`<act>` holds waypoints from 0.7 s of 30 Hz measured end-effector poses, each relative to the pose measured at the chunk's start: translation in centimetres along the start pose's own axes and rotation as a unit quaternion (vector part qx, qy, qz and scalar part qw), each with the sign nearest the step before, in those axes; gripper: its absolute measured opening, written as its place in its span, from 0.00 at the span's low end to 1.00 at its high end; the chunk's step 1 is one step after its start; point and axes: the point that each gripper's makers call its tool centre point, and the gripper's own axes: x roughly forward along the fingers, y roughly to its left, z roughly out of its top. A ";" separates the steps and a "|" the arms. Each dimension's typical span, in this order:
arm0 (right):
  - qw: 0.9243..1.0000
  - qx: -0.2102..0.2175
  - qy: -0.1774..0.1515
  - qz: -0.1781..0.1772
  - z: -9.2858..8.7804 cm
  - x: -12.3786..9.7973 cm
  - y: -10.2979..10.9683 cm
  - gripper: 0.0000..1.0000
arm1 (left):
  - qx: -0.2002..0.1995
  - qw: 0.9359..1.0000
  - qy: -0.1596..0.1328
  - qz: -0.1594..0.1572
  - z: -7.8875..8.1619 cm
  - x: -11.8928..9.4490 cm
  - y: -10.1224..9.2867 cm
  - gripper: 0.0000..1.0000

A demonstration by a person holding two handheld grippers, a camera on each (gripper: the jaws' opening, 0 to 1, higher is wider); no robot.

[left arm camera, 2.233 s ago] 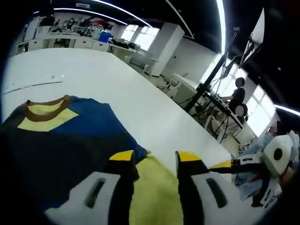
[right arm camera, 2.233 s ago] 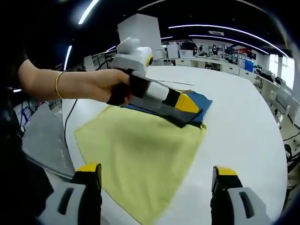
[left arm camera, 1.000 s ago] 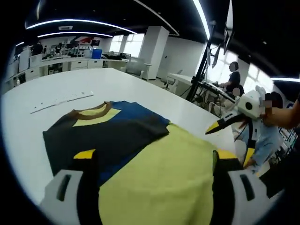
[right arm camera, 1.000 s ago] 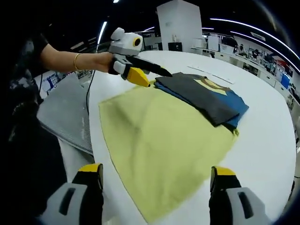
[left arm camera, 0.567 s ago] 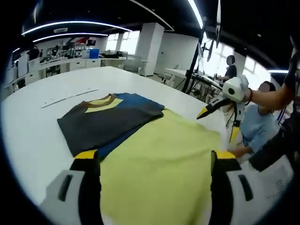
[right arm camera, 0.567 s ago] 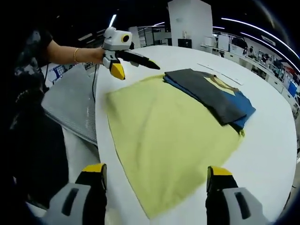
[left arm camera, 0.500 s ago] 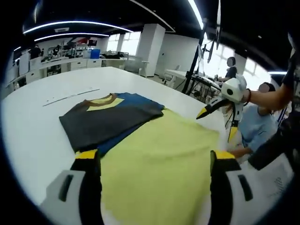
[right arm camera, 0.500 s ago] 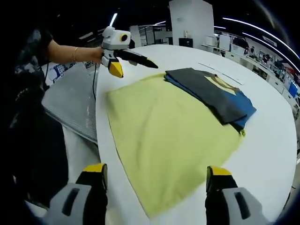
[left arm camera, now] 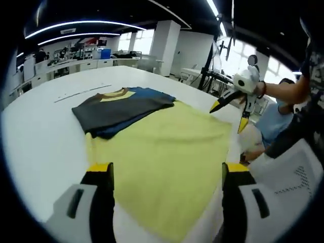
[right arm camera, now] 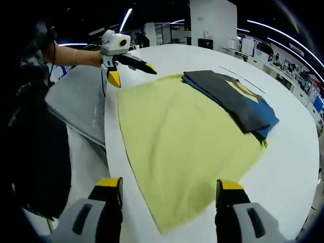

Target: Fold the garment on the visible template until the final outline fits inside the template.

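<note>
The folded garment [left arm camera: 121, 105], dark grey over blue with a yellow collar patch, lies at the far left end of the yellow template cloth [left arm camera: 167, 152]. My left gripper [left arm camera: 167, 172] hangs open above the cloth's near edge, holding nothing. My right gripper [left arm camera: 229, 115] is held open off the cloth's right side by a hand. In the right gripper view the garment [right arm camera: 238, 104] rests on the template cloth's [right arm camera: 182, 136] far right corner, its blue edge past the cloth. My right gripper [right arm camera: 169, 185] stands open over the near end. The left gripper [right arm camera: 132, 75] is open at the far left corner.
The white table [left arm camera: 40, 131] carries a thin strip [left arm camera: 81, 92] beyond the garment. A grey mesh panel [right arm camera: 76, 109] lies beside the table's left edge. A seated person [left arm camera: 276, 134] and a stand are past the table's right edge.
The left gripper, narrow at the garment's edge before, has opened wide and drawn away. Both grippers have pulled back and apart to the cloth's sides. The garment has stayed folded in place.
</note>
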 end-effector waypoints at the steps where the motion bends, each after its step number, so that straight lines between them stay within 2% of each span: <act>1: 1.000 0.000 0.001 0.000 -0.1 0.0 0.0 0.73 | 0.003 1.000 0.004 0.000 -0.3 0.0 -0.1 0.83; 9: 1.000 -0.013 0.015 -0.003 -0.8 0.1 0.4 0.63 | 0.016 1.000 0.024 -0.004 -1.9 -0.8 -0.7 0.76; 14: 0.999 -0.028 0.035 -0.001 -1.6 0.3 0.7 0.58 | 0.025 0.999 0.038 -0.011 -3.0 -1.3 -1.1 0.68; 21: 0.999 -0.028 0.037 -0.005 -1.9 0.3 0.6 0.53 | 0.045 0.997 0.059 -0.012 -4.1 -1.5 -1.4 0.61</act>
